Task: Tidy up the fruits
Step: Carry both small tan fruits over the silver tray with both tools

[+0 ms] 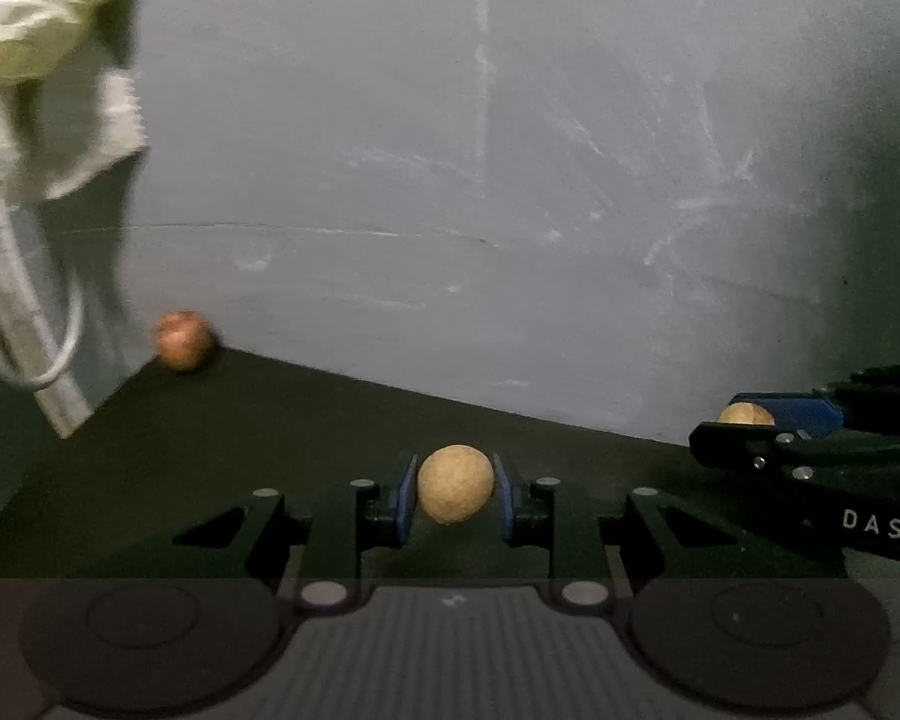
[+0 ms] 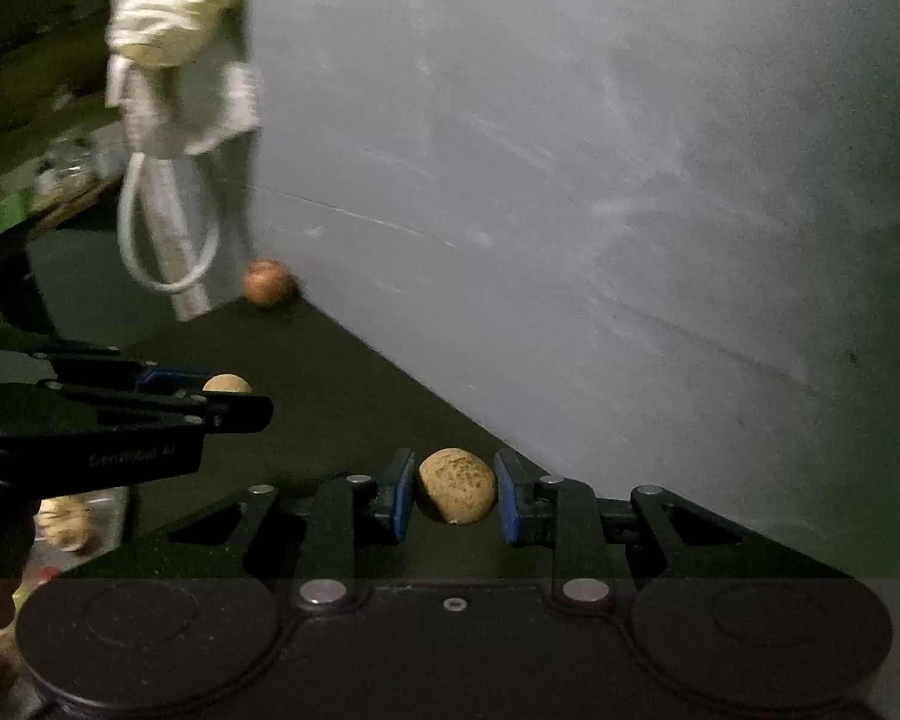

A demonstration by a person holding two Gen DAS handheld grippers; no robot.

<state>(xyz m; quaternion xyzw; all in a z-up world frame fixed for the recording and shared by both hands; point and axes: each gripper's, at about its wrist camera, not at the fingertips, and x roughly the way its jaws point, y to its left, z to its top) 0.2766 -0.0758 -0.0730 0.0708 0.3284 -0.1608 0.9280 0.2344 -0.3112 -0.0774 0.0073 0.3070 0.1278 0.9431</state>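
Observation:
My left gripper is shut on a round tan fruit, held above the dark table. It also shows at the left of the right wrist view, with the tan fruit's top peeking out. My right gripper is shut on a second tan, rough-skinned fruit. It shows at the right edge of the left wrist view, with its fruit between the blue pads. A reddish-brown fruit lies on the table's far corner against the wall, also in the right wrist view.
A grey scuffed wall stands close behind the table. A pale cloth bag with a white cord loop hangs at the left. A tray with more fruit sits at the lower left in the right wrist view.

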